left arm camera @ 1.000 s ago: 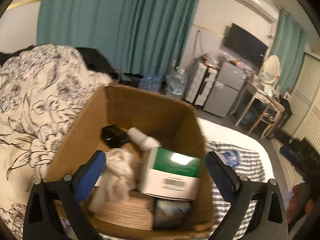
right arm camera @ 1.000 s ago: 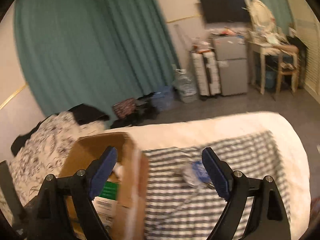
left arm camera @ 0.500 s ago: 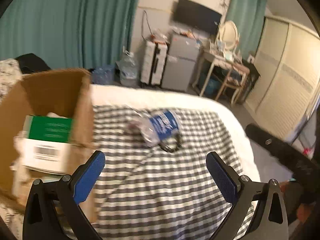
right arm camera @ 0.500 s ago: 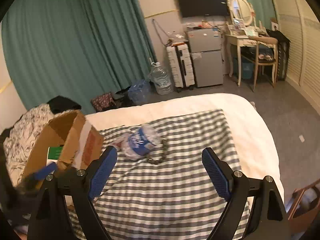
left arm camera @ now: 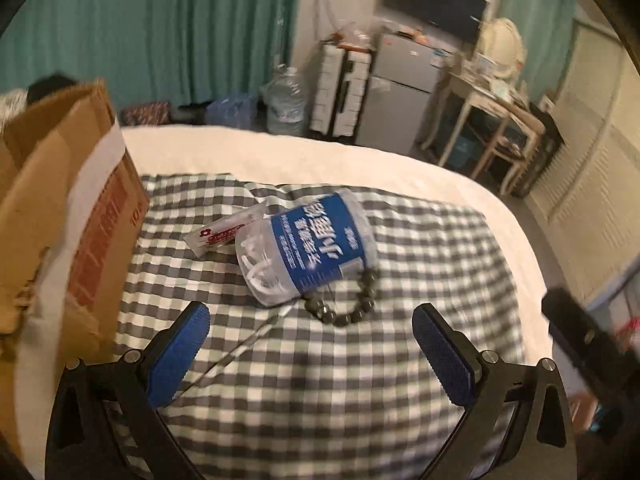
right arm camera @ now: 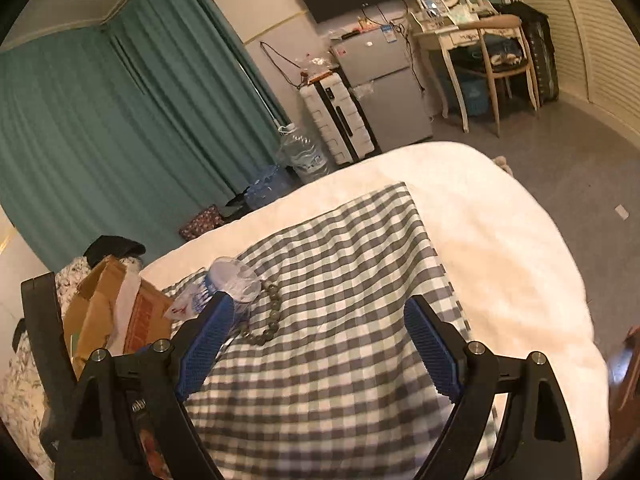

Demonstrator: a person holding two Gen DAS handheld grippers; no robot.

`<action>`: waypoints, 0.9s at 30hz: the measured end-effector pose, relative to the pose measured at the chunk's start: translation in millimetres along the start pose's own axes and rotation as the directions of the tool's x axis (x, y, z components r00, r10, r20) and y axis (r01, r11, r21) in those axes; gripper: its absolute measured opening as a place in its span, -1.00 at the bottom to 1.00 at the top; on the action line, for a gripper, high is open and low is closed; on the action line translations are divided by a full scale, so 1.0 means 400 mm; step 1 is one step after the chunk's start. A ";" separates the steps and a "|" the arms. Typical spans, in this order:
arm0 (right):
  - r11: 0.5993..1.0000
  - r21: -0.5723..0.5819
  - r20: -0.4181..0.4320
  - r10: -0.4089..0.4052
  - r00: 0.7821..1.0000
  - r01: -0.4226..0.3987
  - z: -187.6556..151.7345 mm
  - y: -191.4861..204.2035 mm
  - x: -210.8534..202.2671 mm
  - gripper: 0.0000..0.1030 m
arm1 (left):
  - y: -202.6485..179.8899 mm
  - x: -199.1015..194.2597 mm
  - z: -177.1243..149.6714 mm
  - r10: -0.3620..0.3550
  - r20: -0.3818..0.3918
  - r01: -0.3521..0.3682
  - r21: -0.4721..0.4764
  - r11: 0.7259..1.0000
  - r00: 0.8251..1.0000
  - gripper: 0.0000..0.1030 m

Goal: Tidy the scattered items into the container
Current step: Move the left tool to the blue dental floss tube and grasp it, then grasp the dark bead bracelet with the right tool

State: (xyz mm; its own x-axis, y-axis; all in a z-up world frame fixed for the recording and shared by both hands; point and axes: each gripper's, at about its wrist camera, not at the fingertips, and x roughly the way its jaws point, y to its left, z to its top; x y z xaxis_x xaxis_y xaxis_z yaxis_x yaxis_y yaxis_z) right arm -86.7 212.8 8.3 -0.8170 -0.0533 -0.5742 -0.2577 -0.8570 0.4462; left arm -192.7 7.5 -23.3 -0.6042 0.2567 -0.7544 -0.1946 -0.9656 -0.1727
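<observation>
A clear plastic tub with a blue label (left arm camera: pixel 310 246) lies on its side on the checked cloth (left arm camera: pixel 360 392). A dark bead bracelet (left arm camera: pixel 352 300) lies against it, a small white and red packet (left arm camera: pixel 224 232) sits to its left, and a thin stick (left arm camera: pixel 244 346) lies in front. The cardboard box (left arm camera: pixel 60 232) stands at the left. My left gripper (left arm camera: pixel 310 354) is open and empty, just short of the tub. My right gripper (right arm camera: pixel 320 348) is open and empty over the cloth; the tub (right arm camera: pixel 234 282), the bracelet (right arm camera: pixel 268 316) and the box (right arm camera: pixel 116 316) are to its left.
The cloth lies on a white bed (right arm camera: pixel 500 240) whose edge drops to the grey floor on the right. A patterned duvet (right arm camera: pixel 24 380) is behind the box. Teal curtains, a suitcase, a small fridge (right arm camera: pixel 384 92) and a dressing table stand beyond the bed.
My left gripper swung right from above the box's inside to the tub and bracelet, and came closer. My right gripper also swung right and moved in over the cloth. Both stayed open.
</observation>
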 end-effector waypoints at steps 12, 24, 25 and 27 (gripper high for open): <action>0.993 -0.073 0.015 -0.095 0.995 0.096 -0.010 -0.047 0.099 0.69 | -0.001 0.127 0.051 0.047 0.015 -0.044 -0.153 0.987 0.999 1.00; 0.988 -0.127 0.015 -0.086 0.996 0.087 -0.024 -0.019 0.122 0.69 | 0.091 0.146 0.034 0.011 -0.001 -0.011 -0.201 0.980 1.000 0.75; 0.989 -0.128 0.009 -0.075 0.997 0.075 -0.025 -0.016 0.124 0.69 | 0.099 0.128 0.028 0.028 0.010 -0.026 -0.203 0.979 1.000 0.75; 0.990 -0.134 -0.003 -0.050 0.999 0.049 -0.027 -0.005 0.127 0.69 | 0.113 0.101 0.022 0.104 0.026 -0.096 -0.214 0.972 0.994 0.75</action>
State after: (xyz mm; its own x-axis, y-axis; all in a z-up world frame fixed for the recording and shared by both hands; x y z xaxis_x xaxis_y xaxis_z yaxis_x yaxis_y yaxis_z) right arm -122.1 206.1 -29.2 -0.8016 -0.0123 -0.5978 -0.2257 -0.9196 0.3216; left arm -232.7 -25.4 -55.7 -0.6410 0.1559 -0.7516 0.0343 -0.9724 -0.2309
